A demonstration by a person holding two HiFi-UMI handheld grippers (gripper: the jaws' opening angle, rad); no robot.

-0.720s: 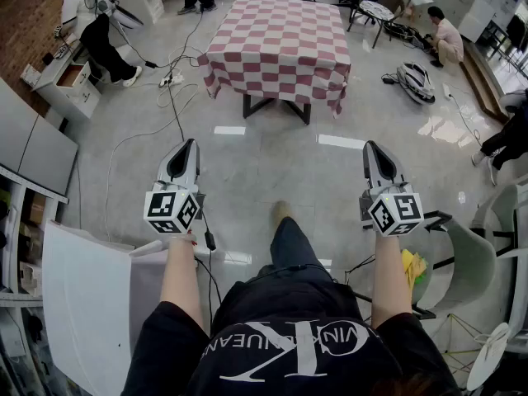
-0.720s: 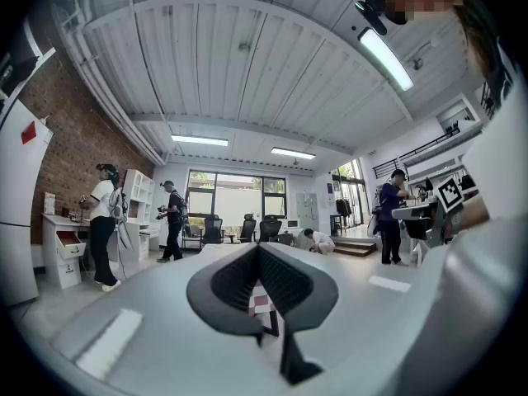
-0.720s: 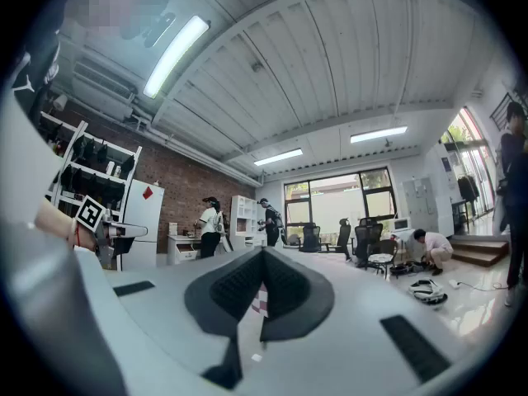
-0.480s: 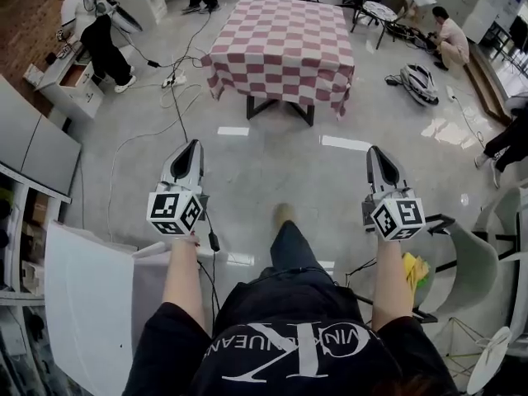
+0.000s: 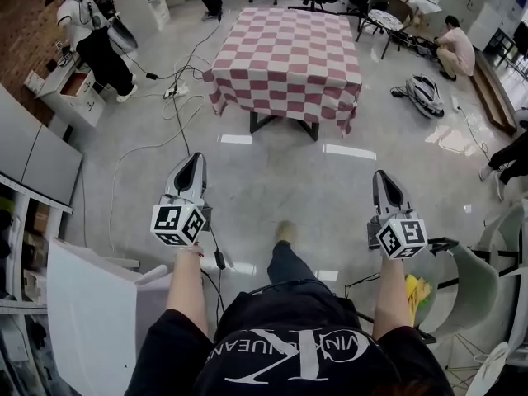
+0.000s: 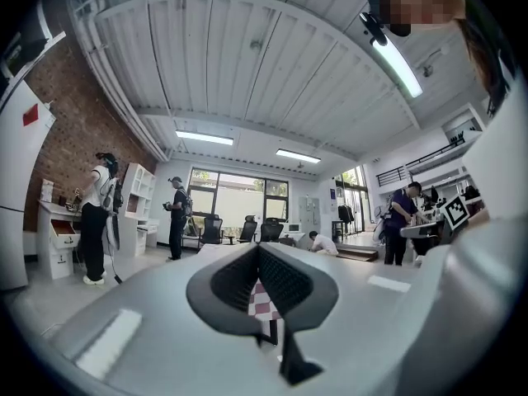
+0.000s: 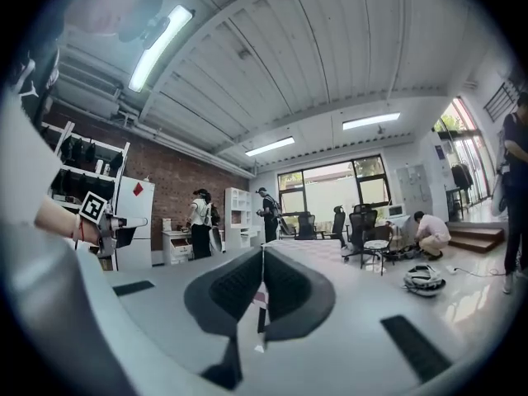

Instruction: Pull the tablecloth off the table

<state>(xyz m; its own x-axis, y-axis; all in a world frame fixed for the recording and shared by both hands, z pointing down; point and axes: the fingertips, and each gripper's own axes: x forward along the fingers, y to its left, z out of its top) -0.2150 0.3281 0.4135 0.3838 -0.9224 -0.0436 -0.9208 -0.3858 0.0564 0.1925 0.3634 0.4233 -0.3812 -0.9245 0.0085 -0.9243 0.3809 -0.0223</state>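
Note:
A red-and-white checked tablecloth (image 5: 286, 56) covers a table with dark legs, far ahead of me in the head view. Through the left gripper view only a strip of the tablecloth (image 6: 262, 297) shows past the closed jaws. My left gripper (image 5: 190, 162) and right gripper (image 5: 382, 180) are held out level in front of me, both shut and empty. They are well short of the table, with bare floor between. The right gripper (image 7: 262, 280) looks toward the table (image 7: 309, 250), its jaws pressed together.
Cables (image 5: 169, 106) run across the floor left of the table. A white panel (image 5: 91, 304) stands at my left and a pale chair (image 5: 478, 271) at my right. People stand at a desk (image 5: 70, 77) on the left; a person (image 5: 455, 46) crouches at the back right beside a bag (image 5: 423, 93).
I have stepped forward: the table appears slightly lower and nearer in the head view. Both grippers keep their shut, level pose.

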